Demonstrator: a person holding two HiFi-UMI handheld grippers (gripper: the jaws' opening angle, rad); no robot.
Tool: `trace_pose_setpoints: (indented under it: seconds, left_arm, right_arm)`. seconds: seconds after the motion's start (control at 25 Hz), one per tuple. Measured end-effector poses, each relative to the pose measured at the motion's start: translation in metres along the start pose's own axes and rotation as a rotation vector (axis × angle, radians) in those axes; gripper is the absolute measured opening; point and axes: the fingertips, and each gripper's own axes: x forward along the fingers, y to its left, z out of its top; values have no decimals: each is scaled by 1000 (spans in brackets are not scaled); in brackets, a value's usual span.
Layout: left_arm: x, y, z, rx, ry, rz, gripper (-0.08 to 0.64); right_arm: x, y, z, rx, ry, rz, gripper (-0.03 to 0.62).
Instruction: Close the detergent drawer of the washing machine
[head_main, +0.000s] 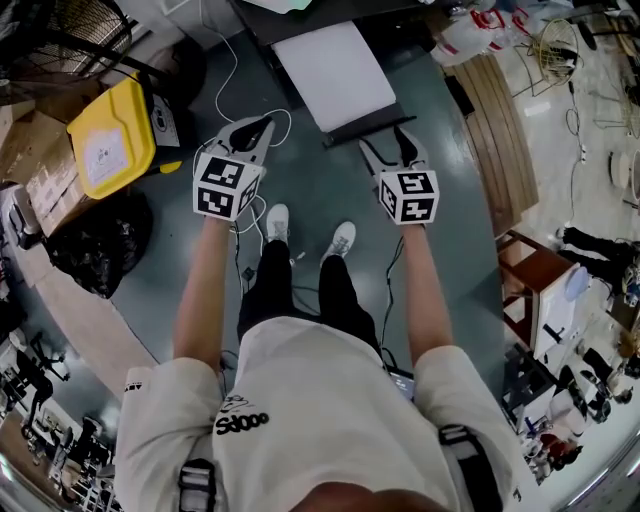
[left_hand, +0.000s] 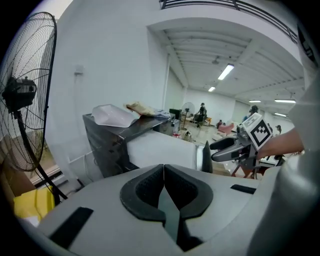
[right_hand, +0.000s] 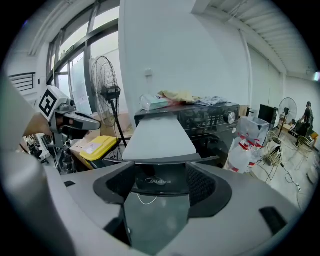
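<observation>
A dark washing machine (right_hand: 210, 122) with a control panel and knob stands ahead, items piled on top. In front of it sits a white-topped unit (head_main: 335, 72), its dark front (right_hand: 159, 181) bearing a logo. I cannot make out a detergent drawer in any view. My left gripper (head_main: 262, 124) hovers above the floor left of the white top, jaws shut on nothing (left_hand: 163, 167). My right gripper (head_main: 382, 138) hangs just short of the white top's near edge, open and empty (right_hand: 159, 172). Each gripper shows in the other's view: the right gripper (left_hand: 235, 147) and the left gripper (right_hand: 75, 120).
A yellow bin (head_main: 112, 140) and a black bag (head_main: 95, 245) lie to the left. A standing fan (left_hand: 25, 95) is beside the machine. Water bottles (right_hand: 247, 142) stand on the right, near a wooden bench (head_main: 500, 130). A white cable (head_main: 235, 60) trails over the floor.
</observation>
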Motion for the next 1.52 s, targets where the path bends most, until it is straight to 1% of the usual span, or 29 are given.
trace_pose_setpoints:
  seconds: [0.28,0.52,0.68,0.8,0.92,1.08,1.28,1.52]
  left_arm:
    - [9,10,4,-4,-4,-2,18]
    - [16,16,6,-2,-1,-3,18]
    - [19,22,7,-1,1,-4,18]
    - [21,29,9,-16,-12,-10,18]
    - [23,32,10,-22,-20,-8,18]
    - [27,34,9,-17,-16,-8,18]
    - [25,41,8,-18,-6,0,18]
    - [25,55,4,-28,0,13,18]
  right_arm:
    - [4,0,8,-4,-16,5,284]
    - [14,-1,28,-17,-45,7,285]
    - [20,-1,30,-4,-47,8,285]
    - [23,-2,34,1,-48,11,287]
    - [24,-2,37,6,-66,11,287]
    - [31,-2,44,6,-96,2,287]
    - [48,0,59,22,-100,4,287]
    - [54,-3,66,36,-120,4,288]
